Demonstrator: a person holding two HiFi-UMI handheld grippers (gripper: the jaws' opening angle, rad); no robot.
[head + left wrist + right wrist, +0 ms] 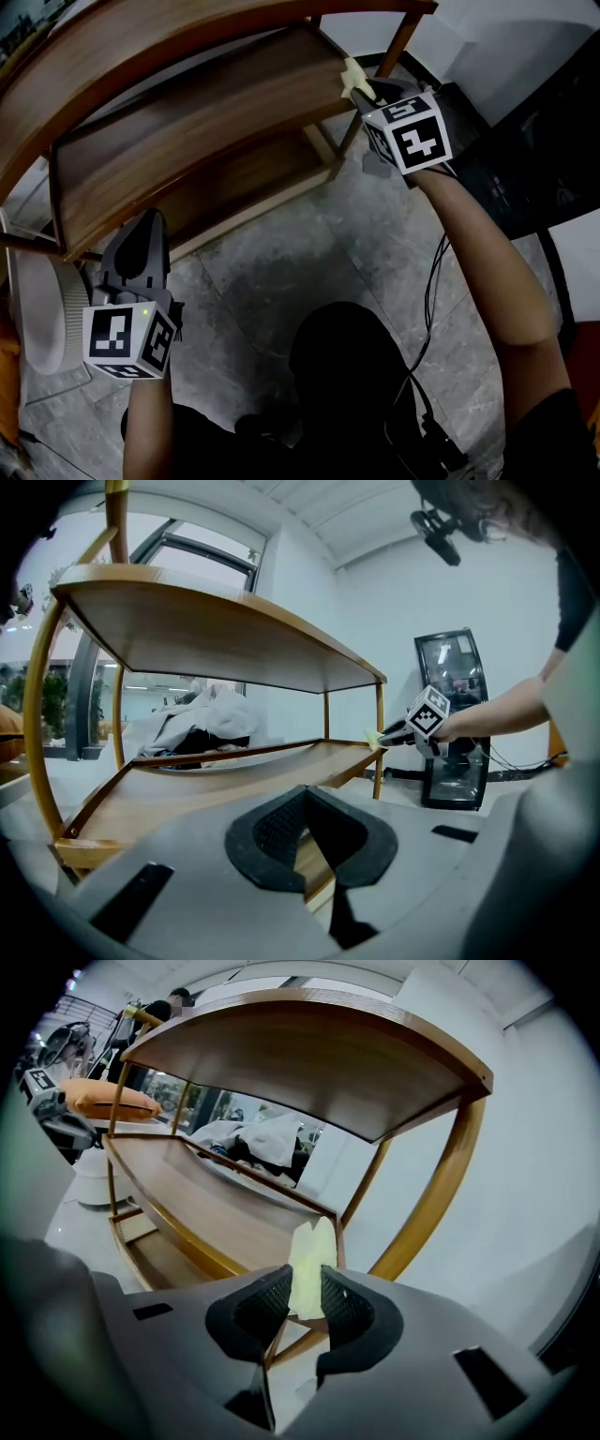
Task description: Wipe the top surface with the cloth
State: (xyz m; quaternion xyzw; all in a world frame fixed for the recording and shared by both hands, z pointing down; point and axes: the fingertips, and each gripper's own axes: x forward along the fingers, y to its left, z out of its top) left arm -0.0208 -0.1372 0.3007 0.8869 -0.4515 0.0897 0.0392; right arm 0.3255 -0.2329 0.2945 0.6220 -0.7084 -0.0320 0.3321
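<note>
A pale yellow cloth (352, 79) (310, 1262) is pinched in my right gripper (361, 94) (305, 1296), which is shut on it. The cloth's tip sits at the right front corner of the middle shelf (206, 131) (216, 1204) of a wooden rack with a gold frame. The curved top surface (141, 56) arches above it; the gripper views show only its underside (309, 1063) (206, 630). My left gripper (141, 232) (305, 803) hangs low at the rack's left front corner, shut and holding nothing. From there I see the right gripper (401, 731) and cloth (374, 739) across the shelf.
A white round appliance (42, 309) stands on the stone floor by the left gripper. Cables (431, 281) trail on the floor at right. A black cabinet (450, 724) stands beyond the rack. A heap of white fabric (202, 714) lies behind the middle shelf.
</note>
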